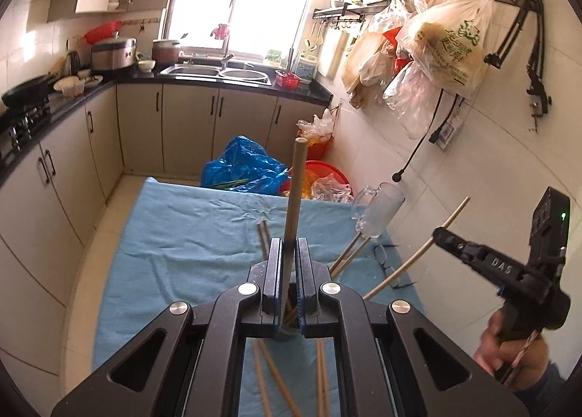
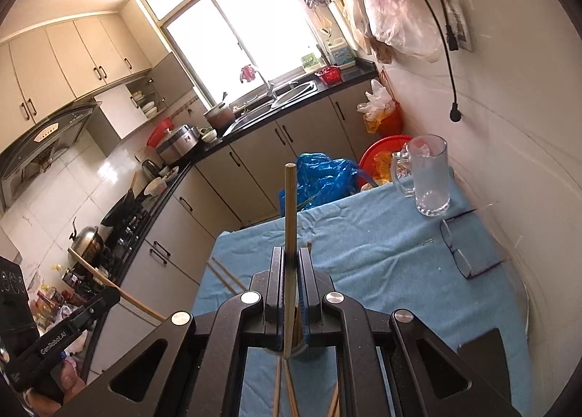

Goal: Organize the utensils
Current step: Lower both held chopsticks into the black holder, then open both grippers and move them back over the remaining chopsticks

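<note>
My left gripper (image 1: 289, 248) is shut on a wooden chopstick (image 1: 295, 191) that sticks up and forward above the blue cloth (image 1: 182, 235). Seen from the right wrist, that gripper (image 2: 111, 295) is at lower left with its chopstick (image 2: 91, 269). My right gripper (image 2: 291, 255) is shut on another chopstick (image 2: 290, 206); in the left wrist view it (image 1: 438, 233) hovers at the right, its chopstick (image 1: 400, 269) slanting. A clear glass mug (image 2: 425, 177) stands upright at the cloth's far right corner. Several loose chopsticks (image 1: 349, 253) lie on the cloth, some under the grippers (image 2: 225, 275).
Folded glasses (image 2: 462, 253) lie beside the mug near the white tiled wall (image 2: 509, 162). Beyond the table sit a blue plastic bag (image 1: 243, 166) and a red basin (image 2: 382, 155). Cabinets and a black counter (image 1: 218, 82) run along the left and back.
</note>
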`<state>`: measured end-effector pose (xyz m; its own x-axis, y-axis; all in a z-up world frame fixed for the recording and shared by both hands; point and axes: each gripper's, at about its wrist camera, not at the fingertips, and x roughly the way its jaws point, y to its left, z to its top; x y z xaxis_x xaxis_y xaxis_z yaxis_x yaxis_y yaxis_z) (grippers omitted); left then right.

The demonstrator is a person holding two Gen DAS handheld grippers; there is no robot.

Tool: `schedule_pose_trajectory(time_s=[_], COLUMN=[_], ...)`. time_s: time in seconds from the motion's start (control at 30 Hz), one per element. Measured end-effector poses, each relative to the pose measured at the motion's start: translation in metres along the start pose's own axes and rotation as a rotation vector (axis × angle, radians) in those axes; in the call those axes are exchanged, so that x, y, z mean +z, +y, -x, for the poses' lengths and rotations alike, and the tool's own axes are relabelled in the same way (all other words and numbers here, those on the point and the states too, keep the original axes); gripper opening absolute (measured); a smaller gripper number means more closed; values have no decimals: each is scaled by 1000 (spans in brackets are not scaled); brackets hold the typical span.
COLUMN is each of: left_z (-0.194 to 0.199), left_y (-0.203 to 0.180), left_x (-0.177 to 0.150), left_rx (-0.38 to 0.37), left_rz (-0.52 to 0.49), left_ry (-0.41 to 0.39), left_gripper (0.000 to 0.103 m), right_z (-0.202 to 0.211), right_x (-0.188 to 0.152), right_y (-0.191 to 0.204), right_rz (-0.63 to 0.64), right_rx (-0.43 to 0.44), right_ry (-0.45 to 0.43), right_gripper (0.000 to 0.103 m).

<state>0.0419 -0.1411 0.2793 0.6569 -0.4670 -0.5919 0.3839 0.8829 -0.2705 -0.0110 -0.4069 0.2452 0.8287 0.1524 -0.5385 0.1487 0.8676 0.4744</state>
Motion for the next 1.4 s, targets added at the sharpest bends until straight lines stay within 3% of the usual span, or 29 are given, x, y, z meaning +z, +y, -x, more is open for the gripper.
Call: schedule_pose_trajectory(time_s=[0.37,0.83,0.97,1.07,1.13,1.2,1.4], left_z=[-67,-103,-96,-81,-68,-57,-34], left_y=[-5,6,7,7,8,10,21], left_x=[-14,-31,-28,-25,-24,-27,-55], left_rx=[5,42,29,29,33,40,53], left_rz=[59,83,100,104,104,105,105], left_ry=[94,153,140,110,85,69,88], left_gripper=[6,8,19,28,30,34,37], right_z=[-58,-102,-92,-74,-62,-51,-36], right_x=[0,-21,-15,-9,-8,-11,-43], right_y=[-12,-19,-18,-20,-23,-27,-49], right_rz=[14,32,44,44,39,27,-24], right_rx=[-29,-24,-17,-17,-27,-40,-101], right_ry=[76,204,187,152,137,131,190], right_gripper=[7,9,28,30,37,50,55])
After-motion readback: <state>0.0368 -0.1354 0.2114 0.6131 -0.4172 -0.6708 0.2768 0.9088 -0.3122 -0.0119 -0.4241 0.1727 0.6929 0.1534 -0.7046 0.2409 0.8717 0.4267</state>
